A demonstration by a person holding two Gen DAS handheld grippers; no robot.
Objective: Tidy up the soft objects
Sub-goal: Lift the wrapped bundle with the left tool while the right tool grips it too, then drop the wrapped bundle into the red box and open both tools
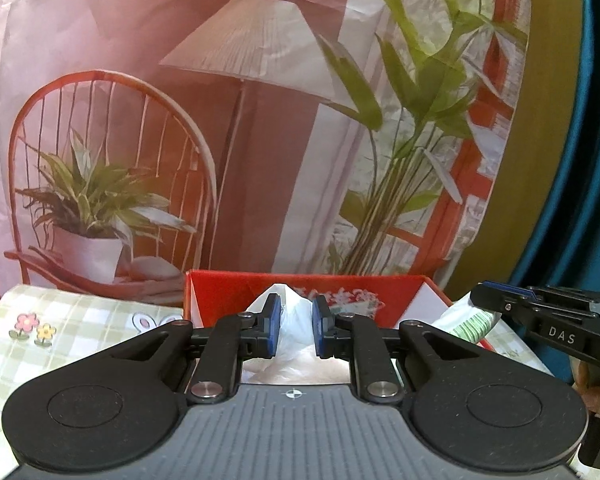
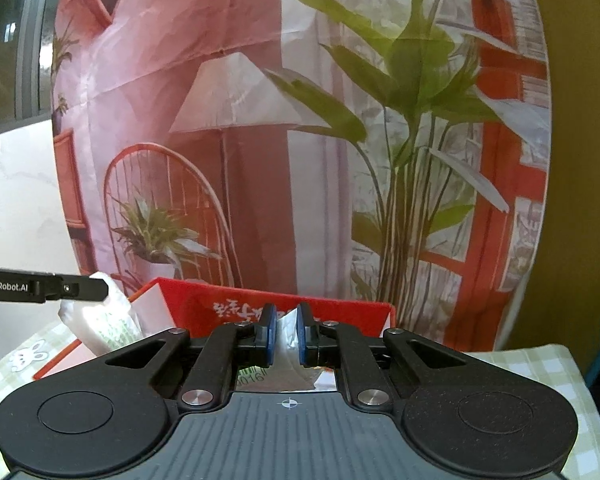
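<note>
Bag (image 1: 296, 320) of thin white plastic is pinched at both ends, one end per gripper. My left hand-held gripper (image 1: 296, 326) has its blue pads nearly together on a bunched peak of film; my right hand-held gripper (image 2: 287, 334) is closed tighter on another fold, with green stripes and a printed code showing beneath it. In the left wrist view the right tool comes in from the right with the striped end at its tips. I judge the two-point hold is meant to keep the limp film stretched between the tools so it does not sag or drag on the box rim while carried.

Red box (image 1: 236, 292) stands open on the bench (image 1: 80, 320), which carries a green checked cloth with flower and rabbit prints. The bag hangs over the box, apparently partly inside. White inner walls show; what else lies in the box I cannot tell, as the gripper bodies hide its floor. A printed backdrop (image 1: 140, 80) hangs just behind.
</note>
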